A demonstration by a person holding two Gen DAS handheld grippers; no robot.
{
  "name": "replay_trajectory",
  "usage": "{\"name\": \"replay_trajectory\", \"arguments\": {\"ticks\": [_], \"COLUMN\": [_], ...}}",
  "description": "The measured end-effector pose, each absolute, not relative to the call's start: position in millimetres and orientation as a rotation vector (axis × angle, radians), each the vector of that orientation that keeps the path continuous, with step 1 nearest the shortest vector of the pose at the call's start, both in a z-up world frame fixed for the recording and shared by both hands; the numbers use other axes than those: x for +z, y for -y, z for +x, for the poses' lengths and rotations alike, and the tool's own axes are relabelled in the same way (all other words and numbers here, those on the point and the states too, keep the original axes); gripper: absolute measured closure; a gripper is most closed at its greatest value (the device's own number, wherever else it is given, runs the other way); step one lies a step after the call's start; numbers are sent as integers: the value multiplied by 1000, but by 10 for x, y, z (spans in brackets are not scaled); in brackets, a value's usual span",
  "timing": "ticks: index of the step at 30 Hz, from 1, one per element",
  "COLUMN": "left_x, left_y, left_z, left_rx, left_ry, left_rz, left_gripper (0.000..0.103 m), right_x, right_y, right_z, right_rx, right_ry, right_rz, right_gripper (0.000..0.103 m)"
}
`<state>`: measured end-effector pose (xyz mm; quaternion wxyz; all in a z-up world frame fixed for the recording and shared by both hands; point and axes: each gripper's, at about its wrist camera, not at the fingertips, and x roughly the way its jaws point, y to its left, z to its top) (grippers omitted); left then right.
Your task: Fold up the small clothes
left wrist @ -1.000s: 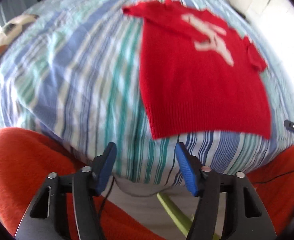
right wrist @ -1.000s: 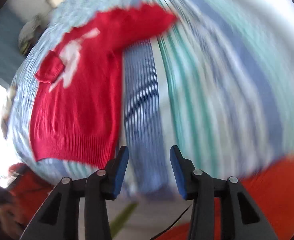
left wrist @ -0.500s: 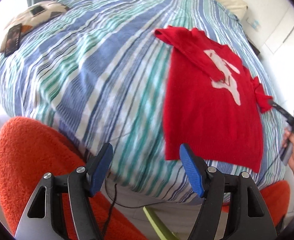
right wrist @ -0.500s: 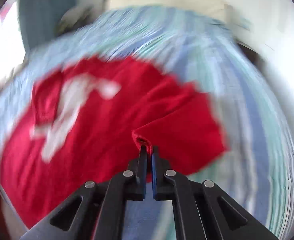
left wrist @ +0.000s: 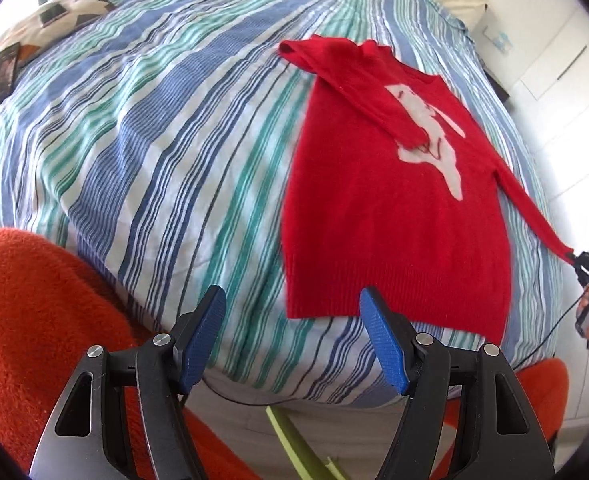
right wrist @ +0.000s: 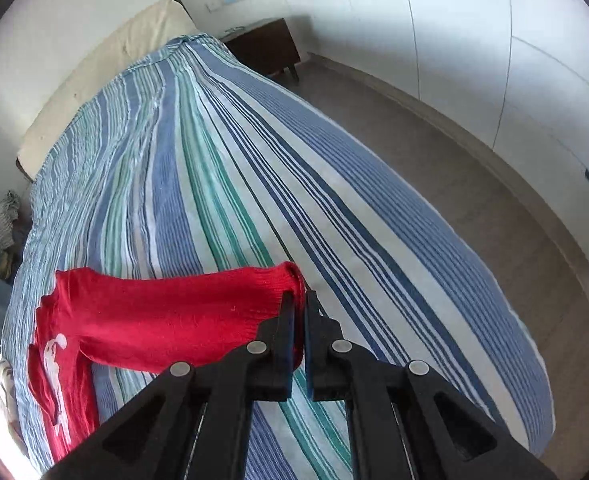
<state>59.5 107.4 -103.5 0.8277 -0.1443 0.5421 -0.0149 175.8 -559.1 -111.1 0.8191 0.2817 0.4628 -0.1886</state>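
Note:
A small red sweater [left wrist: 390,208] with a white figure on its chest lies flat on the striped bed. Its left sleeve is folded across the chest. Its right sleeve [left wrist: 534,212] is stretched out to the right. My right gripper [right wrist: 299,308] is shut on that sleeve's cuff [right wrist: 282,284] and holds it out above the bed; it also shows in the left wrist view [left wrist: 586,268]. My left gripper [left wrist: 292,312] is open and empty, just off the bed's near edge by the sweater's hem.
The blue, green and white striped bedcover [left wrist: 142,128] fills the bed. A patterned cushion [left wrist: 50,20] lies at the far left, a cream pillow [right wrist: 106,76] at the head. An orange fuzzy seat [left wrist: 34,312] is under me. A dark nightstand [right wrist: 266,46] stands beyond.
My right gripper shut on the right sleeve's cuff and pulled the sleeve out straight to the right. My left gripper drew back a little and stayed open.

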Motion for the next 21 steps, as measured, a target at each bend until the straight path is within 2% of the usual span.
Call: {"name": "replay_trajectory", "arguments": {"ticks": [6, 17, 18, 21], "left_x": [-1079, -1125, -1122, -1125], "left_y": [-1111, -1147, -1149, -1156], "left_z": [519, 459, 452, 432], "left_rx": [12, 18, 18, 20], "left_ry": [-1177, -1165, -1162, -1158], "left_rz": [-306, -295, -292, -295], "left_gripper": [31, 31, 31, 31], "right_x": [-1580, -1573, -1565, -1513], "right_y": [5568, 5496, 5492, 5501], "right_z": [1634, 1554, 1525, 1396], "right_rx": [-467, -500, -500, -506], "right_ry": [-1068, -1050, -1042, -1024], "right_rz": [601, 538, 534, 530], "right_gripper": [100, 100, 99, 81]}}
